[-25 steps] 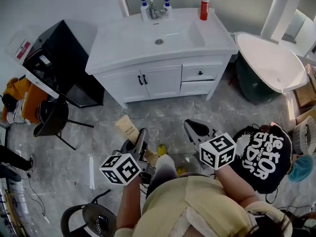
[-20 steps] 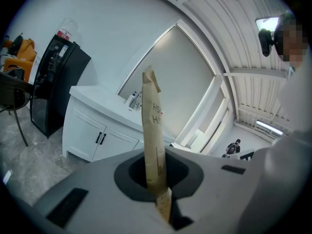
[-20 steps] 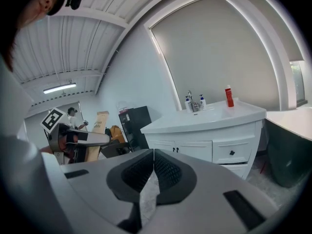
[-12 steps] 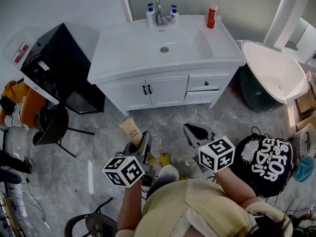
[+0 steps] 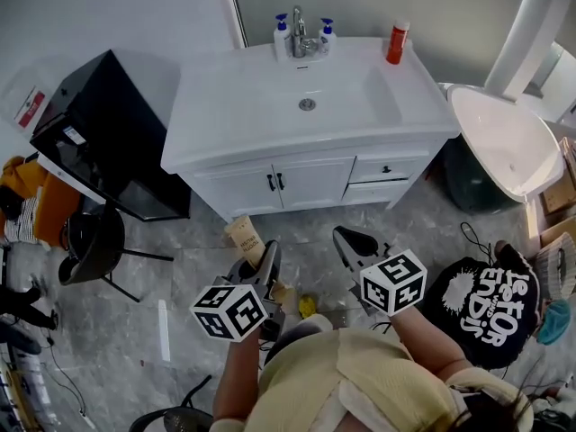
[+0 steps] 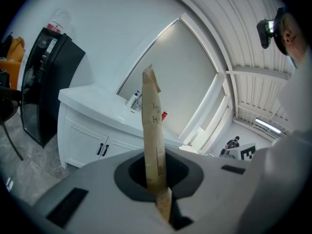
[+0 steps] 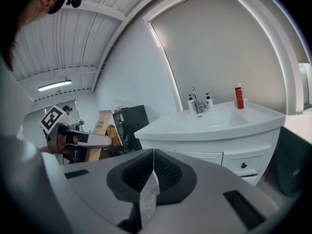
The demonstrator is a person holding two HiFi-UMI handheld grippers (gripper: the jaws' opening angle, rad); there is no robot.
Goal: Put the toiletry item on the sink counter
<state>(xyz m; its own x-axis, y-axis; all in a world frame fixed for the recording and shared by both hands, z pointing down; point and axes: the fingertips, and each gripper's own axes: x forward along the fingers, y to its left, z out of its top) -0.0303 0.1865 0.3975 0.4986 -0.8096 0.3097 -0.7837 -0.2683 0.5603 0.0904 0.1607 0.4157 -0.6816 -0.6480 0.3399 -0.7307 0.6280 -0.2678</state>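
Observation:
A beige toiletry tube (image 5: 244, 238) sticks up and forward out of my left gripper (image 5: 264, 261), which is shut on its lower end above the grey floor. In the left gripper view the tube (image 6: 153, 130) stands upright between the jaws of the left gripper (image 6: 157, 172), in line with the white sink counter (image 6: 92, 106). My right gripper (image 5: 349, 239) hovers beside it, shut with nothing in it; the right gripper (image 7: 152, 173) shows its pads pressed together. The sink counter (image 5: 225, 106) lies ahead, apart from both grippers.
On the counter's back edge stand a faucet (image 5: 300, 36), two pump bottles (image 5: 282, 31), and a red bottle (image 5: 396, 41). A black cabinet (image 5: 99, 124) is left of the vanity, a white tub (image 5: 504, 142) right. A black stool (image 5: 90, 241) and black bag (image 5: 486, 300) flank me.
The vanity has slid lower and closer in the head view. Both grippers keep their places in front of me, the left still gripping the tube.

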